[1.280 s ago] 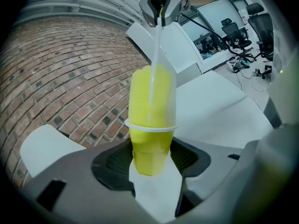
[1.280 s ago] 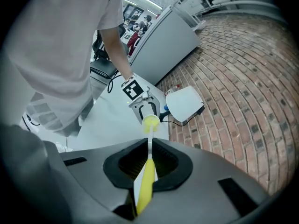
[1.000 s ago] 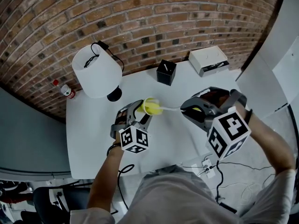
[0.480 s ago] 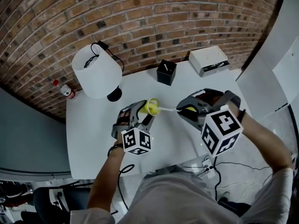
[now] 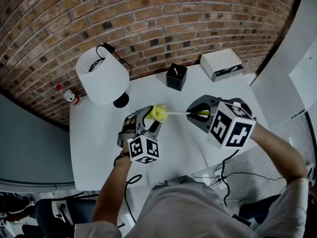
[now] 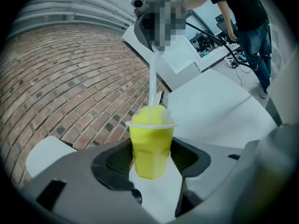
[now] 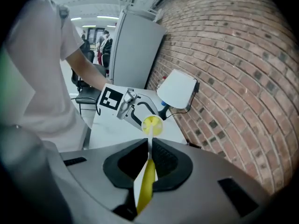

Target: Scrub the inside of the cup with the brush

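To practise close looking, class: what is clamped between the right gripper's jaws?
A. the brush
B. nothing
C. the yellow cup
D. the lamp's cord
A: the right gripper is closed on the brush at its yellow handle, and the white stem reaches into the cup held by the left gripper.

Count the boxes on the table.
2: a black box at the table's far edge, near the middle; a white box at the far right corner. None appear hidden.
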Demonstrator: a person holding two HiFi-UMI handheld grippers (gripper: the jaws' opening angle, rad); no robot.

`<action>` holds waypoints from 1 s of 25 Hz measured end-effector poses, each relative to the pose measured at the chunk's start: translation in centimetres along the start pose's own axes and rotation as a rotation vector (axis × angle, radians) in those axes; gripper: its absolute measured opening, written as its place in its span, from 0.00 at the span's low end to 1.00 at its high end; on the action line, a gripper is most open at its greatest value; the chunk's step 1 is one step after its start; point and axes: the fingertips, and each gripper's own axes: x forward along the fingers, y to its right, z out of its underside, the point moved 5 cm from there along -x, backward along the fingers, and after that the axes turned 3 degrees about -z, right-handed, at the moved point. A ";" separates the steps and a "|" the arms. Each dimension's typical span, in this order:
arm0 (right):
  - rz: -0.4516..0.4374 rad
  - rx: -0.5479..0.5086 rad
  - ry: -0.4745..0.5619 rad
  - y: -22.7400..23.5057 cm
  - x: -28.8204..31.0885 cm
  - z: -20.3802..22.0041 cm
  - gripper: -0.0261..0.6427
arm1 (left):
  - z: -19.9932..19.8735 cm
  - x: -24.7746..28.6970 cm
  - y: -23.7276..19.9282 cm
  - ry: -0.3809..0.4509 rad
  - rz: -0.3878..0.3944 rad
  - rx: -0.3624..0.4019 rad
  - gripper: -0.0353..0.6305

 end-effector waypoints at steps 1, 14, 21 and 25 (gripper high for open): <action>-0.007 0.034 0.005 0.2 0.0 0.1 0.08 | 0.0 0.0 0.0 0.000 -0.001 0.001 0.45; -0.098 0.465 0.078 1.8 0.6 1.5 0.08 | 0.2 0.3 -0.4 0.001 -0.026 0.011 0.45; -0.158 0.685 0.129 2.5 0.7 2.3 0.08 | 0.1 0.3 -0.7 0.004 -0.042 0.016 0.45; -0.199 0.818 0.150 2.8 0.8 2.8 0.08 | 0.1 0.3 -0.8 0.007 -0.050 0.019 0.45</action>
